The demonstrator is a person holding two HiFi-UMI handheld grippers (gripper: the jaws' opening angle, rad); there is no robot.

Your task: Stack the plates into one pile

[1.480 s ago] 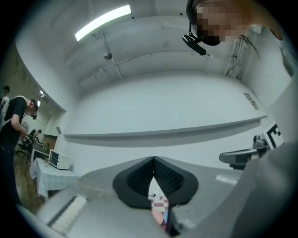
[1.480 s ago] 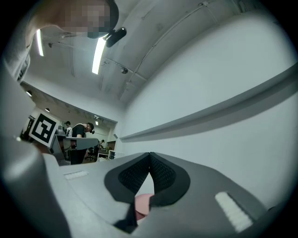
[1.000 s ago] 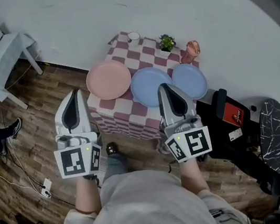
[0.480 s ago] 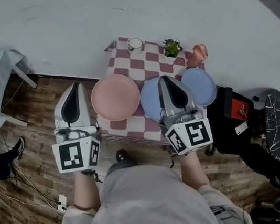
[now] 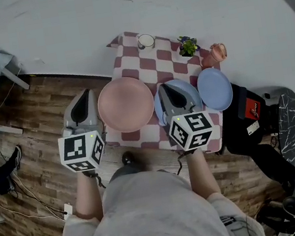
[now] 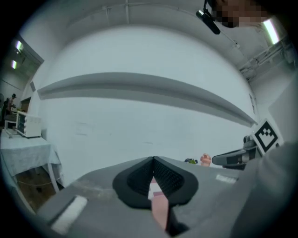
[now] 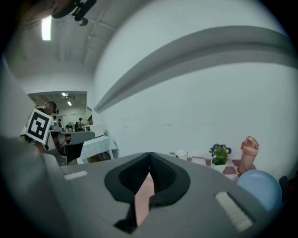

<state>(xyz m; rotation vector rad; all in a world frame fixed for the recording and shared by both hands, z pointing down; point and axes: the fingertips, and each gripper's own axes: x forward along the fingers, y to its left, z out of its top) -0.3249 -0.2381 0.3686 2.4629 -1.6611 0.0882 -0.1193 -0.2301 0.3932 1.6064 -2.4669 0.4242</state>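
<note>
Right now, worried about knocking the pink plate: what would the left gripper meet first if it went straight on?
Likely the white wall, not the pink plate: the left gripper, shut, points alongside its left rim. Depth is hard to judge.

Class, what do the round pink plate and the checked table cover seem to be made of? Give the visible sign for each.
The round pink plate: probably plastic or melamine, matte; its even colour shows no glare. The checked table cover: looks like cloth, since its edge hangs over the table's side.
</note>
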